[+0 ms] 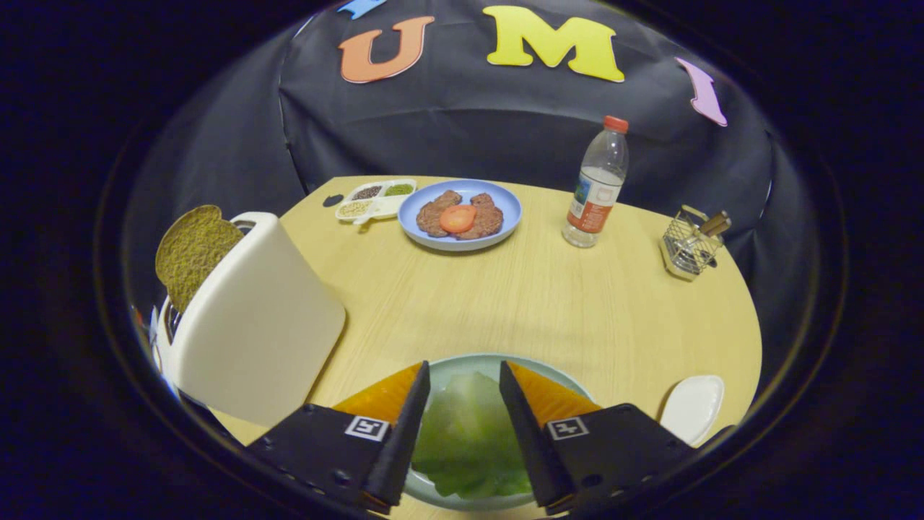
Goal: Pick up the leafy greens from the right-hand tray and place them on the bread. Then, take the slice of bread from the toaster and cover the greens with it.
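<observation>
- The pale green leafy greens (469, 433) lie in a round, light green tray (462, 361) at the near edge of the table, and we see them between the fingers of our gripper (462, 372).
- The fingers stand apart, one on each side of the leaves; we judge them open and not yet pressing on anything, though contact low down is hard to tell.
- Far across the light wooden round table (548, 303) sits a blue round plate (505, 209) carrying brown bread pieces (442, 211) with a red tomato slice (458, 218) on top; no greens lie there yet.
- At near left a white toaster (253, 325) holds a brown slice of bread (191, 249) standing up from its slot, untaken.
- So we reckon the task is at its very start: grasping the greens is in hand, and carrying, placing and covering all remain.
- Further out: a white divided dish of seeds (375, 198) left of the plate, a clear plastic bottle with a red cap (598, 184) to the right, a wire holder (689, 249) far right, and a small white dish (693, 408) near right.
</observation>
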